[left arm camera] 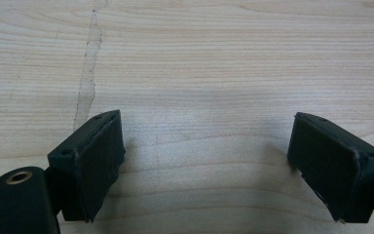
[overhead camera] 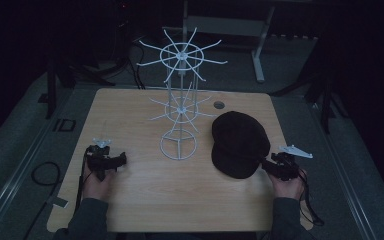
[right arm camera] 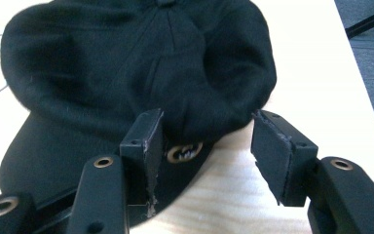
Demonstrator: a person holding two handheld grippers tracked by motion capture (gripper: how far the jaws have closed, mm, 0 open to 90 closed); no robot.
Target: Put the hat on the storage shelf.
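Observation:
A black cap (overhead camera: 239, 142) lies on the wooden table (overhead camera: 145, 190), right of a white wire rack (overhead camera: 180, 107). My right gripper (overhead camera: 269, 165) is at the cap's near right edge. In the right gripper view the cap (right arm camera: 126, 73) fills the upper part, a round metal badge (right arm camera: 184, 152) shows at its brim, and my right gripper (right arm camera: 204, 151) stands open with its jaws around the cap's edge, one pad over the brim. My left gripper (overhead camera: 114, 161) rests at the table's left. In its own view my left gripper (left arm camera: 207, 165) is open over bare wood (left arm camera: 199, 73).
The wire rack has a round base ring (overhead camera: 178, 145) and two tiers of radiating arms, standing mid-table. A small hole (overhead camera: 219, 105) sits in the table top behind the cap. A cable (overhead camera: 45, 175) loops on the floor at left. Dark stands surround the table.

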